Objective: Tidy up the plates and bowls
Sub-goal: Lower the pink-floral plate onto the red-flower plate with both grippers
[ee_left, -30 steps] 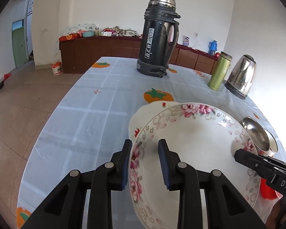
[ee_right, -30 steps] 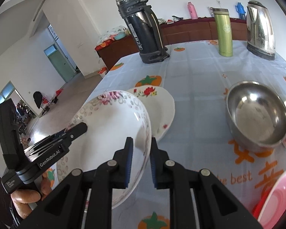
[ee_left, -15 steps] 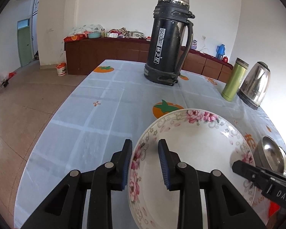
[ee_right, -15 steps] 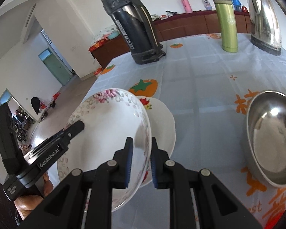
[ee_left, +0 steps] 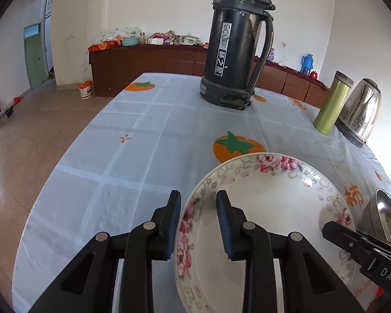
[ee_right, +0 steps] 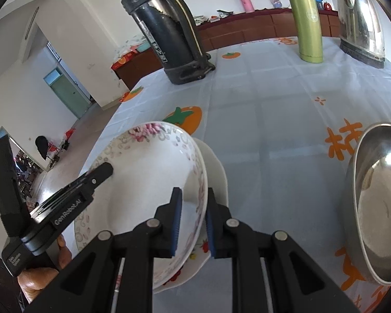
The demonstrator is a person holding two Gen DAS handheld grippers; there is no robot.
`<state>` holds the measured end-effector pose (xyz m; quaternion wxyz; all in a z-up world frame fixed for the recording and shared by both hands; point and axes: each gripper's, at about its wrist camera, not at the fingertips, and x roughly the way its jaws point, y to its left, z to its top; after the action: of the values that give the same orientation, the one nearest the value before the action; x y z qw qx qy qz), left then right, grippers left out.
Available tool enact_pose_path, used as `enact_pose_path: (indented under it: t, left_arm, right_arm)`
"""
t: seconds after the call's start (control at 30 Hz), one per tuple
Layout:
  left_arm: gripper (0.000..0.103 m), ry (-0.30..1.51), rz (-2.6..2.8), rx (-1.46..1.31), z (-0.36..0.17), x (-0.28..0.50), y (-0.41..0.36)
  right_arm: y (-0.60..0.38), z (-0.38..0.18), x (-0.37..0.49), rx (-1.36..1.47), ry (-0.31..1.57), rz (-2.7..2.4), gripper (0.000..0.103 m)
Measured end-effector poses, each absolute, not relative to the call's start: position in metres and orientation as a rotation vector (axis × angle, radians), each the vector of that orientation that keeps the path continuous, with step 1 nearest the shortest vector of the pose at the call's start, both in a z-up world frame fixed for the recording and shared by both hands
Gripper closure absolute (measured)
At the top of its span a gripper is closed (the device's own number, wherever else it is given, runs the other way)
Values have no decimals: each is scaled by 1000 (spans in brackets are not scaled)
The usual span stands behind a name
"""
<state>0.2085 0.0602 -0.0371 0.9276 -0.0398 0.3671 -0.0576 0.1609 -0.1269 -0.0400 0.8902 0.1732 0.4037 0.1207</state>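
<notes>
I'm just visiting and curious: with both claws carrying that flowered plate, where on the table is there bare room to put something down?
The widest bare patch of tablecloth runs left of the flowered plate up to the black thermos. Another lies between the steel bowl and the green flask. Under the plate it is crowded: a white plate sits there.

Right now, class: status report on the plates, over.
Both hand-held grippers, left and right, clamp the floral plate. White plate directly beneath. Steel bowl apart, rightward.

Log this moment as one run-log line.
left claw: shut on floral plate rim | right claw: shut on opposite rim | floral plate: over second plate | steel bowl: untouched
</notes>
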Motion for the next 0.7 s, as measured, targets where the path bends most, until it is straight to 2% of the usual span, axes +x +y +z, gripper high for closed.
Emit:
enact_pose_path:
  t: [0.7]
  left_arm:
    - [71,665,-42,69,-42,202,46]
  right_arm:
    - [-106,-43,145,169,698,197,82]
